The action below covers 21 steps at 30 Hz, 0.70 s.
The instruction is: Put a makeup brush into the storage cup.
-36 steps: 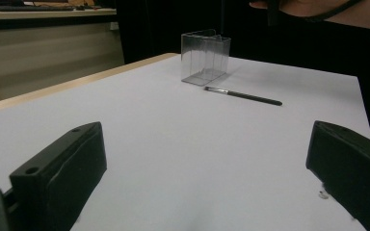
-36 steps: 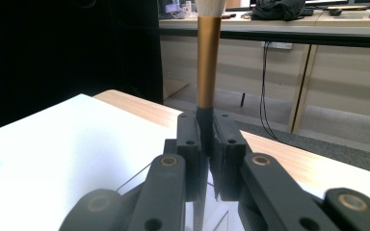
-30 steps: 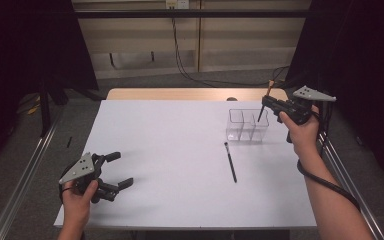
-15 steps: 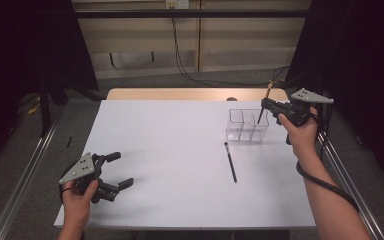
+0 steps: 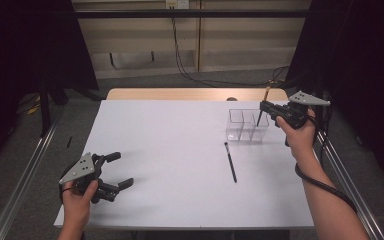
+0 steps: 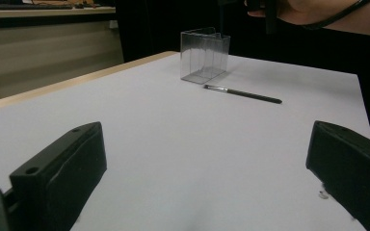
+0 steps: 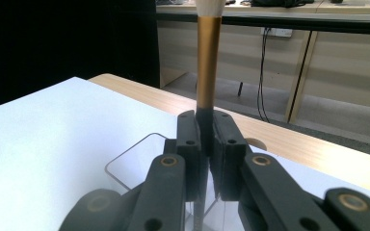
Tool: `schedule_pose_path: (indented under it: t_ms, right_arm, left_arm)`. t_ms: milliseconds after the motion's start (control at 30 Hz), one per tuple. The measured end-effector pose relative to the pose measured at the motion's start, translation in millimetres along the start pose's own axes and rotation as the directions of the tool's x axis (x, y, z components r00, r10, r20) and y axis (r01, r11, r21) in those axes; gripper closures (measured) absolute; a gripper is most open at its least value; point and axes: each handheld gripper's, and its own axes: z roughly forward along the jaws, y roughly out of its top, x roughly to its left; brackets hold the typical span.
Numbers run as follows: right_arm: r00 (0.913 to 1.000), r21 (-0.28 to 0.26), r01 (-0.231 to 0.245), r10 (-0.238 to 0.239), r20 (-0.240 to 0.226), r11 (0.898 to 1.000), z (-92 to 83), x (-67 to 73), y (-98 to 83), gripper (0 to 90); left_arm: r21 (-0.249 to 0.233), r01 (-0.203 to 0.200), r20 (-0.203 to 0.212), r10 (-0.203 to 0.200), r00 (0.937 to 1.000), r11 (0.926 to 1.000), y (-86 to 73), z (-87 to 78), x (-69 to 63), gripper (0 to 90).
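Bright evenly lit white table [image 5: 180, 150], dark surroundings, perhaps slightly soft focus

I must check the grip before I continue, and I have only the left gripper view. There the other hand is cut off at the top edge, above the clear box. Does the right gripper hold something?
Observer: Yes. In the right gripper view the right gripper is shut on a makeup brush with a gold ferrule, which stands upright between its jaws.
Operator: Where is the brush relative to the box?
Observer: In the high view its dark lower end points down into the clear organizer, near the right-hand compartment.
Operator: And my own gripper, from above?
Observer: The left gripper is open, low over the table's near left corner, far from the black brush lying flat.
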Motion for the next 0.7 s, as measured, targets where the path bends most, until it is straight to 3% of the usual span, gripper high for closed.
schedule_pose_path:
  t_ms: [700]
  right_arm:
    - [1.0000,0.009,0.000,0.000,-0.005,1.000,2.5,0.4,-6.5,83.3]
  left_arm:
    - [0.006,-0.004,0.000,0.004,1.0000,1.0000,-0.1,-0.2,0.1,0.4]
